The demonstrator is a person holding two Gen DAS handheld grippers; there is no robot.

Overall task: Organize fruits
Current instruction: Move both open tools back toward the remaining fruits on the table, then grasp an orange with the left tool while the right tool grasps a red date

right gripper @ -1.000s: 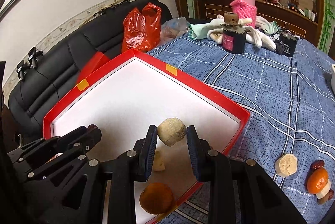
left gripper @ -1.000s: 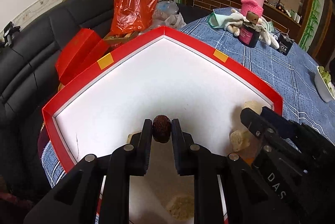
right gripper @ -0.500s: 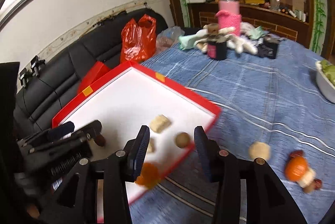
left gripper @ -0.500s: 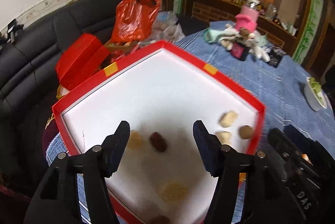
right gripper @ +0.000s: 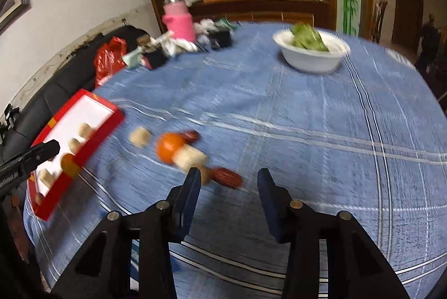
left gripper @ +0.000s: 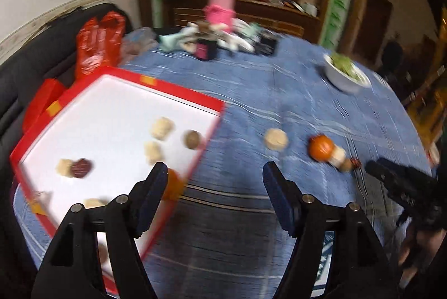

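Note:
A red-rimmed white tray (left gripper: 195,100) holds a dark date (left gripper: 81,167), a brown round fruit (left gripper: 192,139), several pale pieces and an orange (left gripper: 173,184) by its near rim. My left gripper (left gripper: 215,173) hangs over bare blue cloth right of the tray, its jaws opening with nothing between them. On the cloth lie a pale piece (right gripper: 140,137), an orange (right gripper: 167,148), a pale chunk (right gripper: 191,158) and a red date (right gripper: 227,177). My right gripper (right gripper: 229,176) hovers just short of that date, jaws closing slightly, pads clear of it.
A white bowl of greens (right gripper: 310,58) stands at the far right of the table. A pink flask (right gripper: 180,19), a dark jar and cloths crowd the far edge. A red bag (right gripper: 107,58) and black sofa lie beyond the tray.
Both grippers let go of their fruit into the tray, the left a dark date and the right a brown round fruit. Both then swung right, away from the tray and over the cloth.

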